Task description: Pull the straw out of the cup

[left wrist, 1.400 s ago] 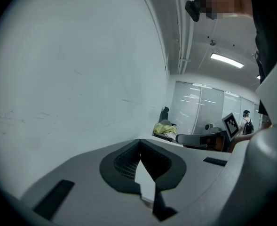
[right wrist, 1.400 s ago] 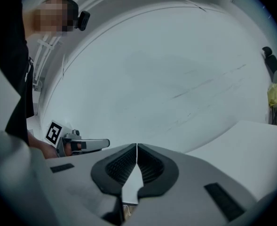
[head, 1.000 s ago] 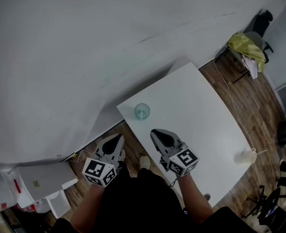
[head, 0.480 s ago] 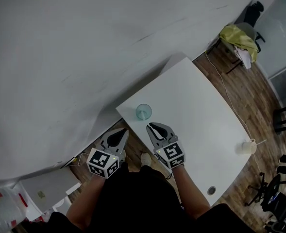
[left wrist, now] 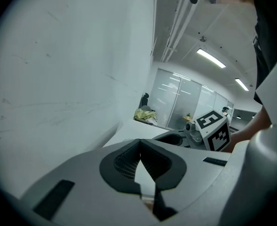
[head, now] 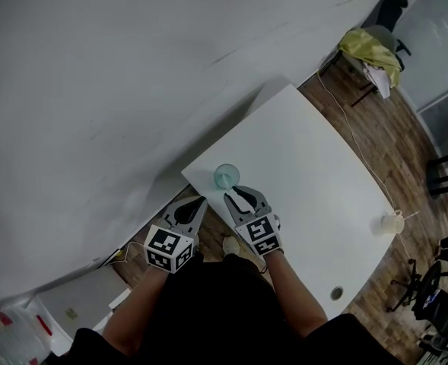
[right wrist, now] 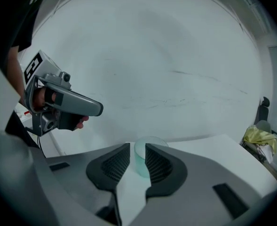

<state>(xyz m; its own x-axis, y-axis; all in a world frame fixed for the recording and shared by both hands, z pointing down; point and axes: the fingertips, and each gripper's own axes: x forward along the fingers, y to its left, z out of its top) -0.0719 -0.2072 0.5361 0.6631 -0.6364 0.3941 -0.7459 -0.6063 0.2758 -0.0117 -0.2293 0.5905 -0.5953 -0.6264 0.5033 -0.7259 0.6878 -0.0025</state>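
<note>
1. We judge the task barely begun. The translucent teal cup [head: 226, 176] stands upright near a corner of the white table [head: 307, 166], untouched.
2. The right gripper [head: 237, 195] hovers just short of the cup, its jaws slightly parted and empty. The left gripper [head: 199, 202] hangs beside the table's edge, tips pressed together on nothing.
3. We cannot make out the straw clearly. If it is inside, its long axis probably runs near upright.

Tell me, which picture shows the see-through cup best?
The right gripper view: the cup stands close ahead, framed by the right gripper's parted jaws. The head view shows it small, from above, near the edge of the white table. The left gripper view doesn't show it.
</note>
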